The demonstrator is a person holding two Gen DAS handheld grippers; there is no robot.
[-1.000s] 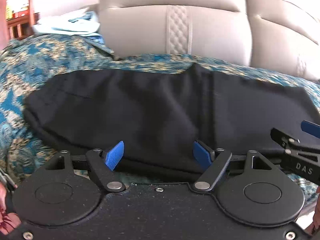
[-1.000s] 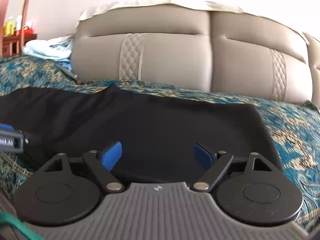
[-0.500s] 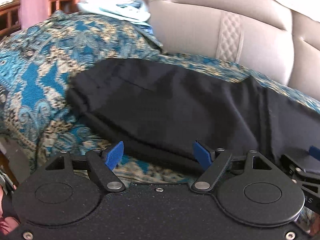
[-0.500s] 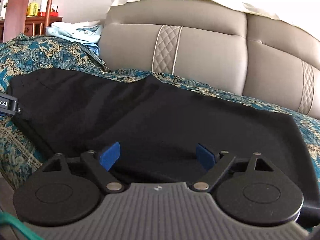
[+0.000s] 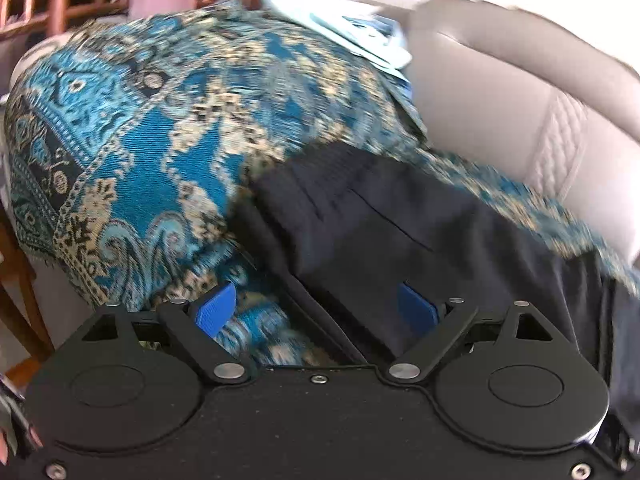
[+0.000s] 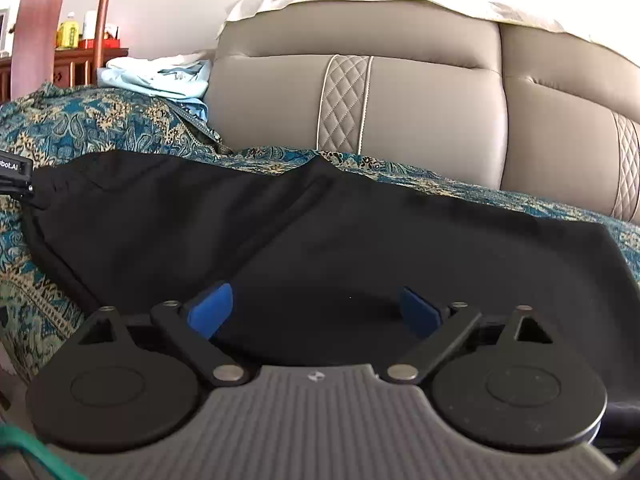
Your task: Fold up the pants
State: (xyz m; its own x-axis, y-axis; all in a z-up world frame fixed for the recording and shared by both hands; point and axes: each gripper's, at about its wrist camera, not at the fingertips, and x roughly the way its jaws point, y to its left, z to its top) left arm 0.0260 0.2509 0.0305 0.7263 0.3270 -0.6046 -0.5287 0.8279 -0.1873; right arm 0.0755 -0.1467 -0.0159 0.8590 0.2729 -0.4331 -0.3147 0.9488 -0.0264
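The black pants of thin, smooth cloth (image 6: 320, 240) lie flat and long across the blue and beige patterned cover (image 5: 160, 140) of the grey leather sofa (image 6: 420, 120), already doubled leg on leg as far as I can judge. The end with a pocket slit is at the left, and the other end is at the right.

The left tool (image 5: 316, 308) hangs over the near left corner; its jaws are opening wide, and only the near edge of the pants passes between them, not pressed. The right tool (image 6: 316, 312) stands over the near edge further right, its jaws also opening, with nothing gripped.

The cloth looks light, soft and limp, maybe a little slippery, so it will sag and slide. I would pinch all layers together at the thicker left end and at the near edge.
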